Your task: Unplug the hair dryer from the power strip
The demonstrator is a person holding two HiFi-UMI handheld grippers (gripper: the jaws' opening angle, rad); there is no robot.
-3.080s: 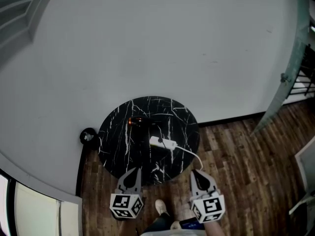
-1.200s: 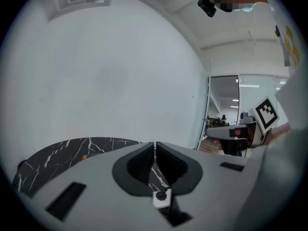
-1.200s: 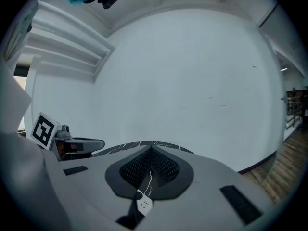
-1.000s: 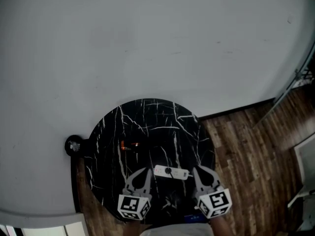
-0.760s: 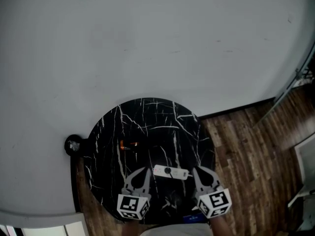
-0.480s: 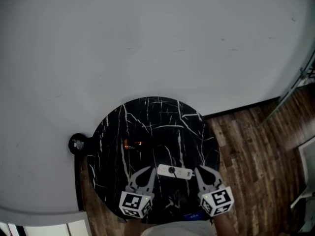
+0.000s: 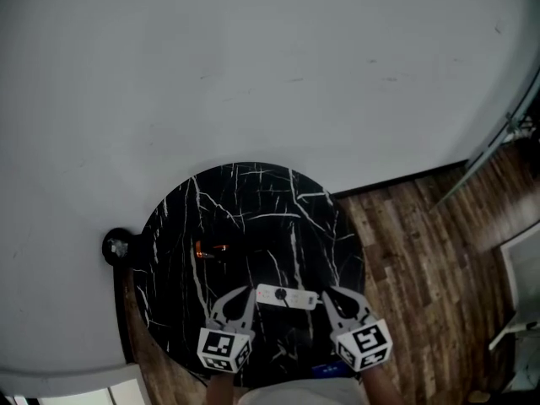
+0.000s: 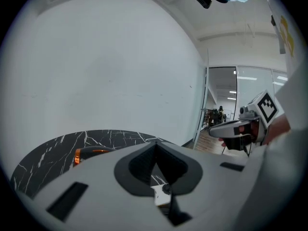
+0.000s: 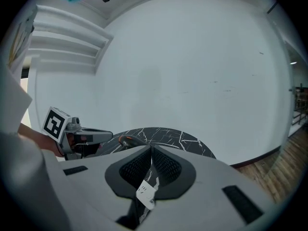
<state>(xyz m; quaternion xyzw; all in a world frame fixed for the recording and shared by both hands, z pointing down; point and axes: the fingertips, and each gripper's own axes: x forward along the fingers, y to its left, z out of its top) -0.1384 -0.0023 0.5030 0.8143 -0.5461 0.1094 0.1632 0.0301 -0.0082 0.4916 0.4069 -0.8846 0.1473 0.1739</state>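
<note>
On the round black tabletop point(image 7: 253, 192), veined with white and set against a plain grey wall point(image 7: 253, 74), the white power strip point(image 7: 287, 296) lies near the front edge, closest to the person. A dark plug point(image 7: 281, 294) sits on its top face toward its left end. The hair dryer point(image 7: 211, 249), dark with an orange glow on it, lies further back and to the left, apart from the strip. The cable between them cannot be made out.

The 2 claws hover at the near edge, 1 on each side of the strip. The left claw point(image 7: 244, 293) has its tips just beside the strip's left end, and the right claw point(image 7: 326, 294) has its tips just beside the right end. Whether either touches the strip cannot be told from above.

In the left gripper view the left claw point(image 8: 155, 147) has its jaws pressed together with nothing between them. The power strip point(image 8: 160, 196) shows below the tips, and the hair dryer point(image 8: 91, 151) lies off to the left. In the right gripper view the right claw point(image 9: 150, 149) is likewise closed and empty, with the strip point(image 9: 146, 194) beneath its tips.

A small round black object point(image 7: 116, 245) sits beside the tabletop's left rim, and a wood floor point(image 7: 422, 251) spreads to the right.
</note>
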